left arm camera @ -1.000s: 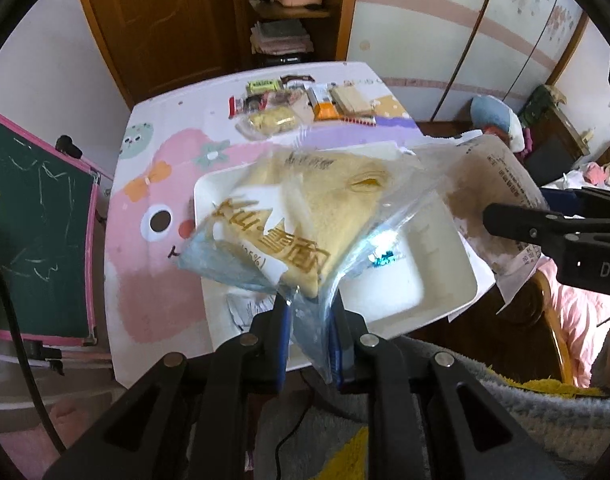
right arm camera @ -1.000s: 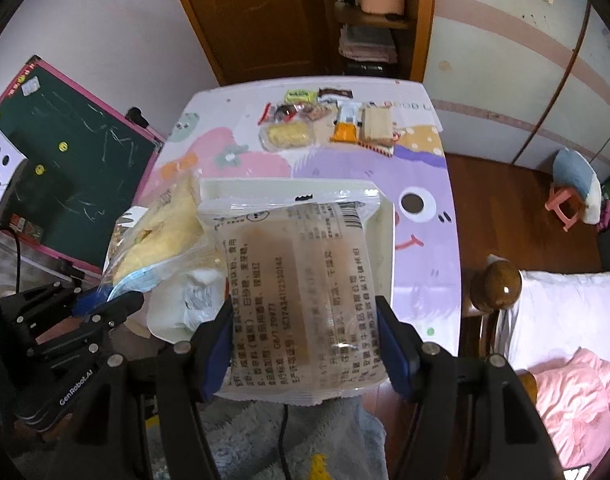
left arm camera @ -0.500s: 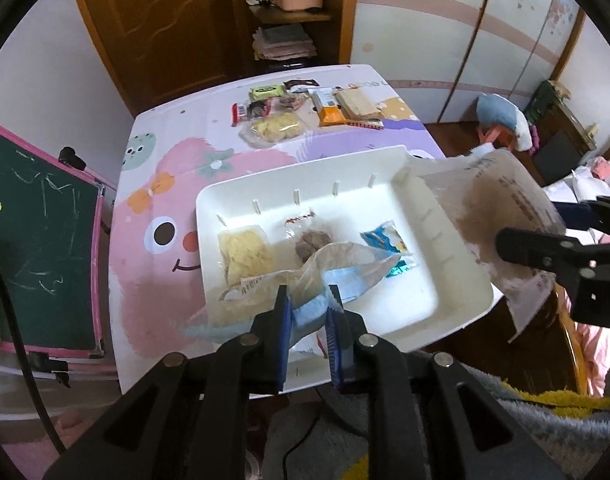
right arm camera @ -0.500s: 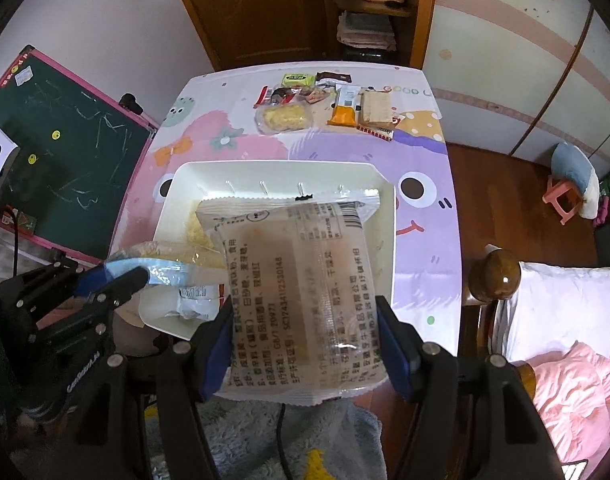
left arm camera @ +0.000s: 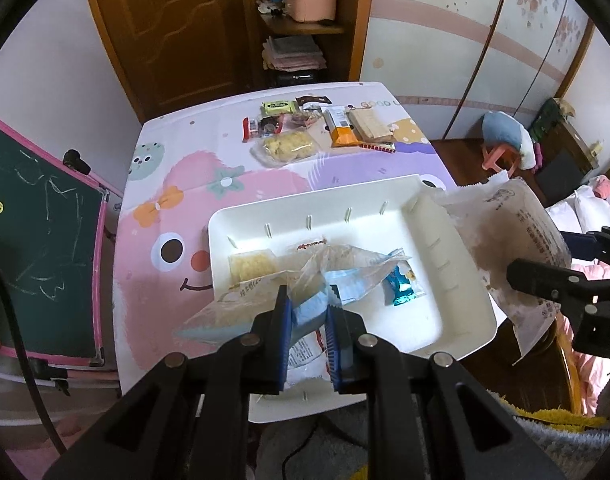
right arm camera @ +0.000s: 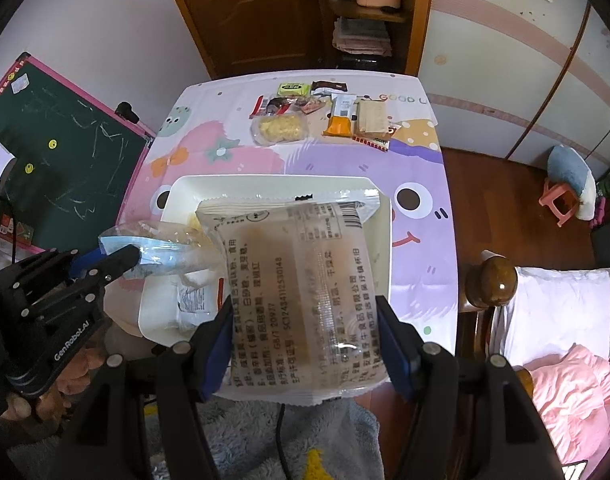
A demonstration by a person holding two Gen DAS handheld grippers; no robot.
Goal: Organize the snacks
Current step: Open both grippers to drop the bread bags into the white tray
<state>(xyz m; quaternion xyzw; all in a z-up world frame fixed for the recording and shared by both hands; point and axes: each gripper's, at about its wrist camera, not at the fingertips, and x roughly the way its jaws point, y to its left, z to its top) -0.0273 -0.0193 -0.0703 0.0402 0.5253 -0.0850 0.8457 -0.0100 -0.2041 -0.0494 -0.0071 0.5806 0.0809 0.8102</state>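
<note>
Lowered since a second ago, the clear snack bag [left arm camera: 305,280] now droops over the white tray [left arm camera: 457,280] on the tabletop [left arm camera: 177,184], pinched by the left gripper [left arm camera: 308,312] fingers. Only the right view shows the right gripper [right arm camera: 305,344] fingers clamping the printed packet [right arm camera: 301,292]; small snacks, like the blue candy [left arm camera: 401,284], show only on the left.

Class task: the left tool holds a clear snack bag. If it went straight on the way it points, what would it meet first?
Probably the white tray, near the blue packet; the left tool points down into it, depth unclear.

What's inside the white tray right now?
In the white tray: a yellow snack packet, a blue candy, a red-printed packet. The clear bag covers the rest.
</note>
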